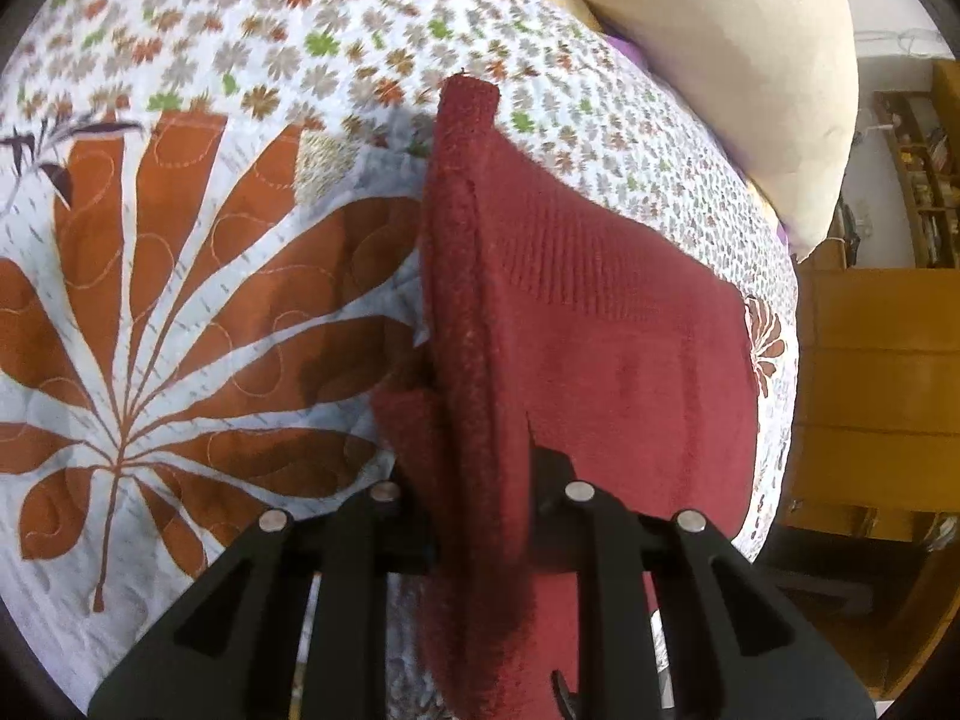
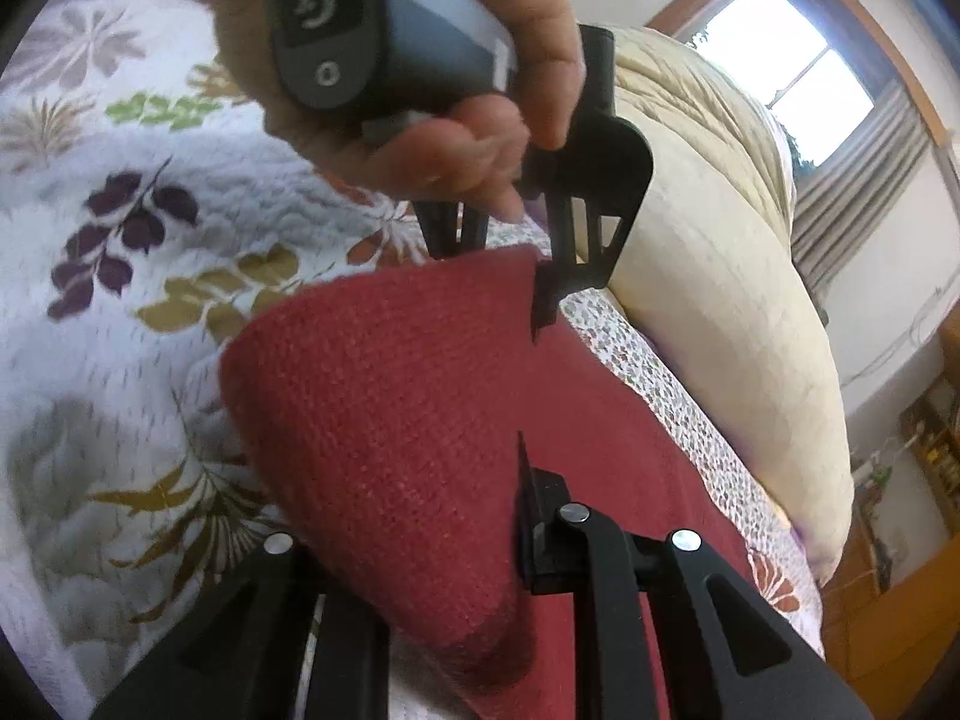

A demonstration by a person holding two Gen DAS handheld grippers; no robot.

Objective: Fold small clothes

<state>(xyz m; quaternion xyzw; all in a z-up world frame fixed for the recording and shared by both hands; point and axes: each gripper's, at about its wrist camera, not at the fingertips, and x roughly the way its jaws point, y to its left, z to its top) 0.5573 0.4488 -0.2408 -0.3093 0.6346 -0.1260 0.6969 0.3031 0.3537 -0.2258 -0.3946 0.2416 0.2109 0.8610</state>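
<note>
On a quilted bedspread (image 1: 180, 300) printed with rust-orange leaves and small flowers, a dark red knitted garment (image 1: 600, 330) is lifted along one edge while its far side lies flat toward the bed's right margin. Its raised fold stands upright as a thick ridge running away from the left wrist camera, with a ribbed band across the flat part.

The left gripper (image 1: 480, 516) has its jaws closed narrowly on that ridge, the red knit pinched between the two black fingers and spilling over and below them. From the right wrist camera, the right gripper (image 2: 420, 540) grips the same garment's near edge: the fabric bulges up between its fingers, which press in from either side, though the left finger is largely hidden by cloth.

Farther along the same edge in that view, the left gripper points down at the garment, one black fingertip (image 2: 546, 306) touching the red knit. A hand (image 2: 432, 138) wraps around its grey handle (image 2: 360, 30), fingers curled underneath, wrist tilted so the tool angles steeply downward.

Beyond the garment a large cream pillow (image 1: 750, 60) rests against the bed's far edge. Wooden furniture (image 1: 870, 360) stands beside the bed, and a bright window (image 2: 786, 72) shows in the upper right.
</note>
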